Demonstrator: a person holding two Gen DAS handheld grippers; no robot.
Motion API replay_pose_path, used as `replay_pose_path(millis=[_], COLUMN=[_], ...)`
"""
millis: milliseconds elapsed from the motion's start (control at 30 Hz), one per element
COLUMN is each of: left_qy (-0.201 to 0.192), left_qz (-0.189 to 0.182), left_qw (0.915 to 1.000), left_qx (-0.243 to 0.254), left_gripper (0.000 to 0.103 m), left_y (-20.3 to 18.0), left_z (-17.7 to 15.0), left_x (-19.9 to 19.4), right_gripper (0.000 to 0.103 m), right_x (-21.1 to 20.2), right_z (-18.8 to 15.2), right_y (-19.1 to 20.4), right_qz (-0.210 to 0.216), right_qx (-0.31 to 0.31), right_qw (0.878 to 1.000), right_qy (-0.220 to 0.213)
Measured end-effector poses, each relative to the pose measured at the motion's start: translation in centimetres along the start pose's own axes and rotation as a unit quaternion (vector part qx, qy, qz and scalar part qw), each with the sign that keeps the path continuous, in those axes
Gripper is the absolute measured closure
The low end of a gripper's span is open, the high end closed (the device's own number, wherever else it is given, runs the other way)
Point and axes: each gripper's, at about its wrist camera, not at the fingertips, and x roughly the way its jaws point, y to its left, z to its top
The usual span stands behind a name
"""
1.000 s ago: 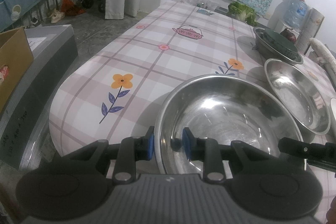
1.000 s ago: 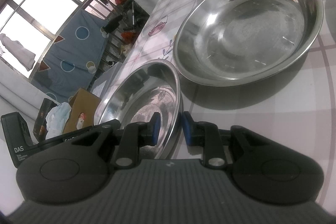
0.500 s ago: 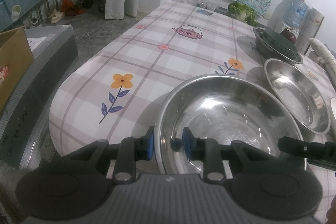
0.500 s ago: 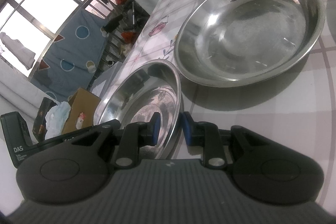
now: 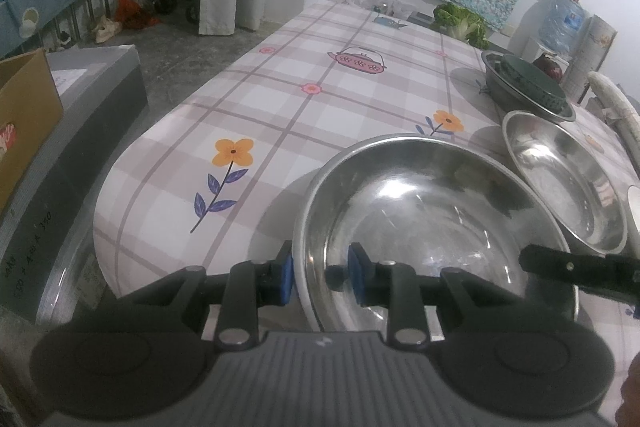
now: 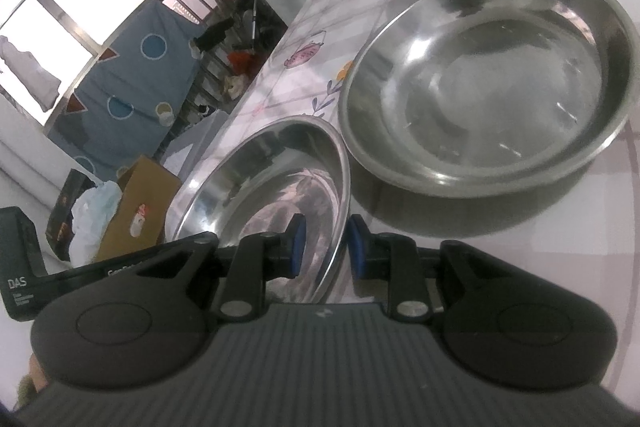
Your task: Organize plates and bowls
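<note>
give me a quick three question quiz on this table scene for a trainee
1. True or false: the left gripper and the right gripper both clamp the rim of the near steel bowl.
2. How many steel bowls show in the left wrist view?
3. What sits in the far bowl? A a green strainer, B a cup, C a spoon.
Key: 1 true; 2 three; 3 A.

"DAS" stands on the black device (image 6: 20, 263); smaller print unreadable.
</note>
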Motion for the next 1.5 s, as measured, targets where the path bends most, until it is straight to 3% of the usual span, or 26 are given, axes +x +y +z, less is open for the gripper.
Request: replay_pose_path(millis=[200,367,600,833,1000,1500], left_qy=[0.007,0.009,0.013,0.024,0.024,0.019], left_qz=[0.0,0.024,0.04,0.026,0.034,0.052], left_qw=[1.0,0.9995,0.9986,0.999,0.9984,0.9966], left_qx=[0.003,0.015,0.032,0.026,0.037,0.06], left_gripper=[0.075,0.075,0.083,0.084,0.072,0.074], left_y=[-0.1,-0.3,-0.8,-0.6,-0.7,-1.7], left_z=[0.1,0.2,0.1,-1.4,-1.7,-0.6], left_x=[-0.1,-0.2,-0.4,-2.0,-2.0,-0.4], right_gripper=[0.08,0.08,0.083,0.086,0.085,0.086], right_x=[0.4,-0.3,-0.5,-0.6,-0.6,-0.3], right_z=[0.5,0.0,-0.2,-0.3,-0.4,-1.1], right_y=[0.3,0.0,0.1,1.0,0.8,1.9], right_qz=[-0.008,-0.008,-0.018,-0.033,-0.032,-0.049], right_qx=[-0.019,-0.021,-0.04,-0.068,-0.065,-0.088], right_qw=[1.0,1.0,0.999,0.997,0.997,0.995], right_qy=[0.004,0.002,0.006,0.003,0.007,0.002])
